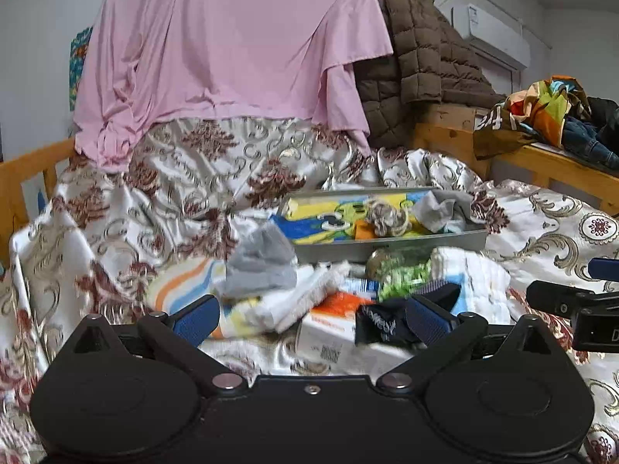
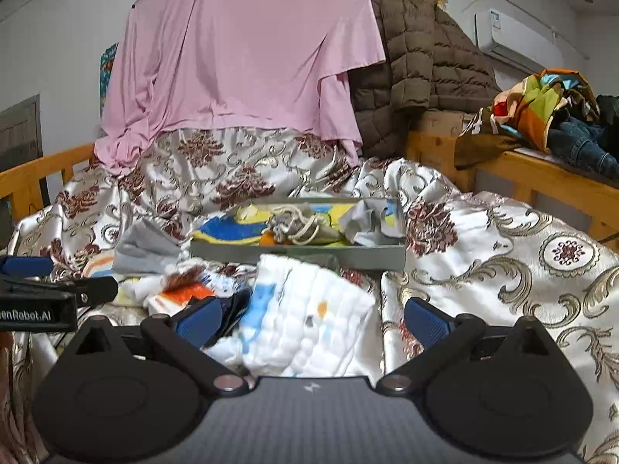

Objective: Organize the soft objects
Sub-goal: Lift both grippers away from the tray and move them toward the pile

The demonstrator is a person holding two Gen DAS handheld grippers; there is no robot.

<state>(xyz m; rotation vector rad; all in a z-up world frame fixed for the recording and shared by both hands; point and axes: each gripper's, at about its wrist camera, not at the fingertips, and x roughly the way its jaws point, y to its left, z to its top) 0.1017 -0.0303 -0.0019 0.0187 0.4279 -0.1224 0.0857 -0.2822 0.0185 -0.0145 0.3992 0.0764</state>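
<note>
**Cloths half sorted, both hand-held grippers spread and empty**

Cloths lie in a loose heap on the bed, just in front of the grey tray (image 2: 294, 257), which sits toward the bed's far edge below the draped pink garment (image 2: 247, 50). The tray already holds a blue-and-yellow cloth (image 2: 228, 230), a small drawstring pouch (image 2: 298, 224) and a crumpled grey piece (image 2: 367, 220), so the sorting looks partly done (a judgement from how things lie, not more).

The heap outside the tray has a white quilted cloth (image 2: 309, 317) nearest the right hand-held gripper (image 2: 309, 323), a grey sock-like piece (image 1: 263, 263), a green-and-white crumpled item (image 1: 402, 276), a white terry cloth (image 1: 305, 297), a striped cloth (image 1: 182, 290), and a dark navy item (image 1: 387, 323) lying against the right-hand finger of the left hand-held gripper (image 1: 311, 321). A white and orange box (image 1: 332, 324) lies under part of the pile.

Both grippers have their fingers spread wide and pinch nothing; each hangs low over the near side of the heap.

The step in hand appears to be choosing the next piece. For the right gripper, the quilted cloth is the plain candidate: it sits between the fingers, so the move calls for closing on a fold of it, lifting it free of the neighbours, and carrying it forward to the tray. The left would likely need to steady or take the navy item.
</note>
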